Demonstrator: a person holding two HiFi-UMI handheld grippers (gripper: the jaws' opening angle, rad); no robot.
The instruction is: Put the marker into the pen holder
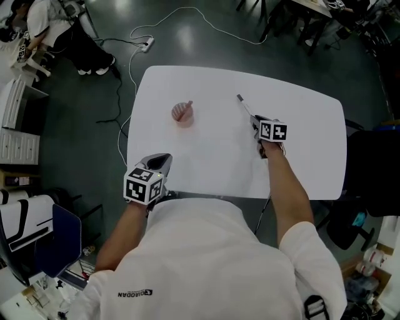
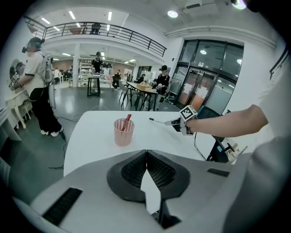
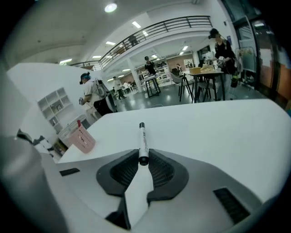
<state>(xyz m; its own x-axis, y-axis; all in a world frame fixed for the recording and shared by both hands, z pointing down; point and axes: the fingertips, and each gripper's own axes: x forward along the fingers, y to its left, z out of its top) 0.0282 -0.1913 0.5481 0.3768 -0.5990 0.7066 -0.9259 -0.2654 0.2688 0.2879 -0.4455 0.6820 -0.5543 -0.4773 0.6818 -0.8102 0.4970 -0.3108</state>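
Your right gripper (image 3: 143, 158) is clamped on the near end of the marker (image 3: 142, 136), held over the right side of the table (image 1: 219, 156), so the carry looks to be in hand. Next, take it left to the pink pen holder (image 1: 182, 115) and tip it upright over the mouth before you let go. Your left gripper (image 2: 146, 157) is closed on nothing at the near left edge.

Bright, even indoor light; fisheye gripper views.
Ceiling lights (image 2: 172, 14) glare near 12 o'clock; the white tabletop (image 1: 212, 156) shows only faint shadows; both gripper views bend and darken at their rims; the marker (image 3: 143, 141) is sharp.
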